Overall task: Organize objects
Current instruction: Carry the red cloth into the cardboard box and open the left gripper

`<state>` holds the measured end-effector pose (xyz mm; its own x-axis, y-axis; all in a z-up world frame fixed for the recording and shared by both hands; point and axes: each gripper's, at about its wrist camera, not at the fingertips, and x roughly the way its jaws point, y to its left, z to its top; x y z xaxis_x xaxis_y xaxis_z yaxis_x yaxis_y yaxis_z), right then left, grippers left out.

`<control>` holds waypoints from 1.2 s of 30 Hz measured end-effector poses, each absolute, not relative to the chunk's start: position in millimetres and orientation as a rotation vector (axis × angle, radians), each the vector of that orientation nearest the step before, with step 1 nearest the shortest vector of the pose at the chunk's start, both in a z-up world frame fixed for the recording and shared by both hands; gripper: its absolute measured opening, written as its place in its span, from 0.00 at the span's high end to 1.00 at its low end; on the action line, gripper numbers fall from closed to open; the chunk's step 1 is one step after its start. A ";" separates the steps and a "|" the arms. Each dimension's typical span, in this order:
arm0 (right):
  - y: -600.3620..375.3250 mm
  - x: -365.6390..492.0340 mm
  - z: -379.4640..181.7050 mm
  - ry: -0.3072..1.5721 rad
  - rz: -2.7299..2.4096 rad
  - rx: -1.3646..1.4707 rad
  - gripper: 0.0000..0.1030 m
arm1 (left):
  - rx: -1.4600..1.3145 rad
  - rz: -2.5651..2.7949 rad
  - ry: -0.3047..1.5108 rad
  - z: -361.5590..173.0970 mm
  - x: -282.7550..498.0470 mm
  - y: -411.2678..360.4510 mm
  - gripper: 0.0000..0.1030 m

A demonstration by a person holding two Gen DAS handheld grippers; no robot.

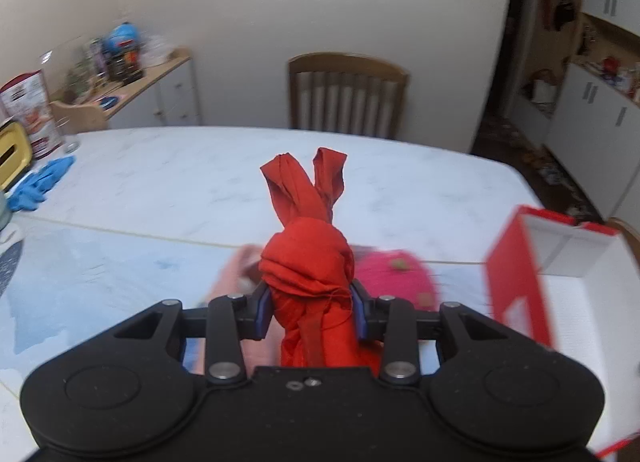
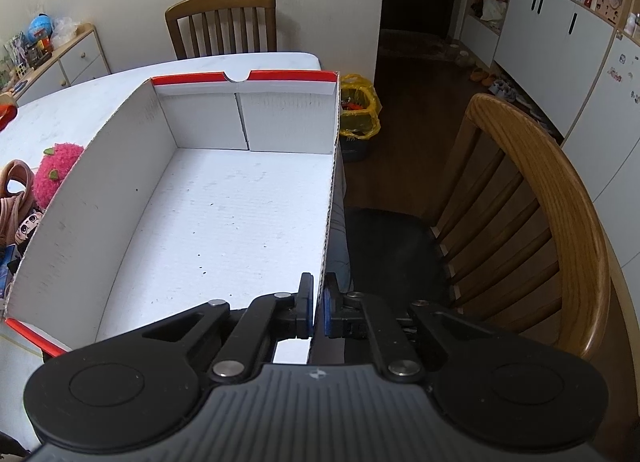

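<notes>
In the left wrist view the left gripper (image 1: 311,312) was clenched on a knotted red cloth (image 1: 308,262), its blue pads pressing the bundle just below the knot; the cloth's long axis ran straight along the fingers, two loose tails (image 1: 304,178) standing up and away from the camera; the bundle was held clear above the table (image 1: 168,174). Behind the knot lay a pink plush toy (image 1: 394,276) and something pale pink beside it, too blurred to name; to the right stood the red outer wall of the open box (image 1: 516,274), its white interior showing beyond. So the box lay to the right of the held cloth, with its near wall as the edge to clear; the marble top ahead was bare as far as the chair (image 1: 348,94), and blue gloves (image 1: 40,182) lay well off to the left.

In the right wrist view the right gripper (image 2: 318,308) was closed onto the right-hand wall of the box (image 2: 334,198), one finger inside and one outside, seemingly steadying it; the box floor (image 2: 224,222) was wholly empty, so there was wide room for a drop anywhere inside. The plush toy (image 2: 58,172) and a pink scarf-like piece (image 2: 14,190) sat just outside the left wall; past the right wall the table ended, with a wooden chair (image 2: 540,202) and dark floor below. I judged the left hand the one to deliver, carrying the cloth rightward over the left wall.
</notes>
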<state>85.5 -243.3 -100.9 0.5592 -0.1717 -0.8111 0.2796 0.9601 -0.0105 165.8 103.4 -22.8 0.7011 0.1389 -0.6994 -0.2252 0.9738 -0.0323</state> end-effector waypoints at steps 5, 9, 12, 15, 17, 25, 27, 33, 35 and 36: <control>-243.1 84.1 -100.8 0.943 -0.265 0.129 0.96 | -0.118 0.067 0.769 -11.9 166.6 56.1 0.65; -242.7 83.0 -100.6 0.948 -0.264 0.130 0.96 | -0.097 -0.036 0.782 -9.1 169.3 16.2 0.65; -243.7 84.0 -99.8 0.953 -0.263 0.133 0.96 | -0.084 -0.100 0.792 -9.2 172.0 -14.3 0.65; -245.0 85.8 -98.9 0.955 -0.267 0.138 0.96 | -0.076 -0.153 0.813 -13.5 175.9 -39.1 0.65; -244.8 86.8 -98.4 0.955 -0.269 0.139 0.96 | -0.065 -0.180 0.830 -17.0 181.1 -54.4 0.65; -244.0 86.8 -98.5 0.959 -0.267 0.146 0.96 | -0.060 -0.233 0.956 -51.5 208.2 -102.2 0.65; -244.1 86.5 -98.9 0.960 -0.265 0.147 0.96 | -0.049 -0.246 0.981 -61.3 216.0 -113.0 0.65; -246.3 86.5 -99.6 0.957 -0.251 0.149 0.96 | -0.019 -0.235 1.029 -92.1 236.7 -134.7 0.65; -246.6 86.3 -99.8 0.957 -0.246 0.143 0.96 | -0.022 -0.245 1.044 -101.6 242.7 -140.8 0.65; -245.8 86.1 -100.1 0.957 -0.243 0.137 0.96 | -0.022 -0.255 1.052 -105.4 245.9 -144.2 0.65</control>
